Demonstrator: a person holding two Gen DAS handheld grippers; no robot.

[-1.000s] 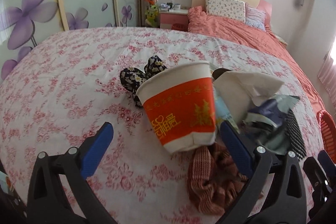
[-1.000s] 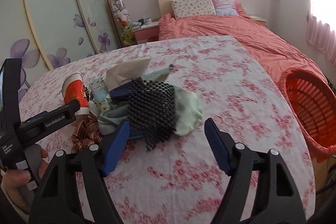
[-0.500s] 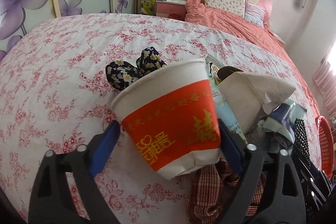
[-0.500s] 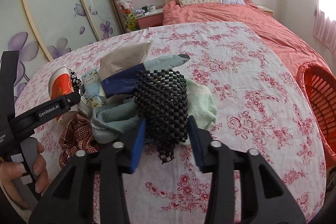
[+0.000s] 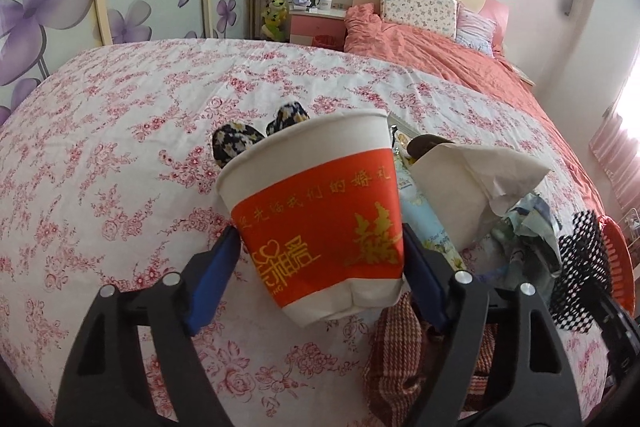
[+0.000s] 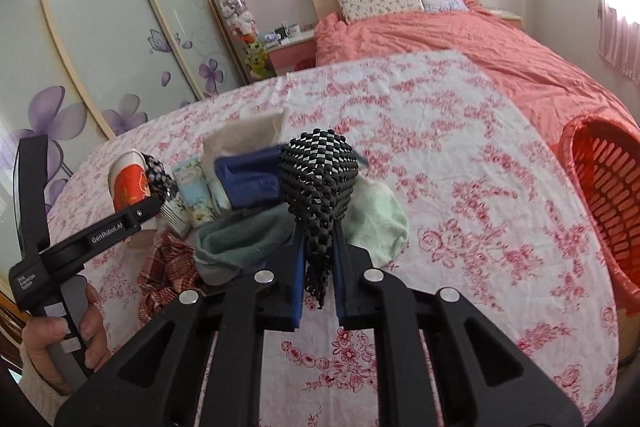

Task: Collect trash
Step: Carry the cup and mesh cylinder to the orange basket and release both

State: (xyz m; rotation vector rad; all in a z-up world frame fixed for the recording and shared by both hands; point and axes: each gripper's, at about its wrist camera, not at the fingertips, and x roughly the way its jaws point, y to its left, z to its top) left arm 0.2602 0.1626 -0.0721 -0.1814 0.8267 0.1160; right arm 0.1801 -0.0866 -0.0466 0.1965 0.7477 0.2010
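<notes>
The left gripper [image 5: 320,255] had just closed its fingers on the paper cup [image 5: 316,211]; the right gripper [image 6: 318,263] pinched the black mesh [image 6: 318,179], with towels [image 6: 240,239] crowding between them.

Soft daylight from the right-hand window [image 6: 618,23] glares there; both fisheye views are sharp, bowed and dark-cornered.

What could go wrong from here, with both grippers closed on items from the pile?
The left gripper, whose jaws have just been closing, squeezes the paper cup low on its wall; the base already looks dented, so it may crush or slip. The right gripper, also just closed, pinches only the bottom of the black mesh, which could snag the green cloth when lifted toward the orange basket.
</notes>
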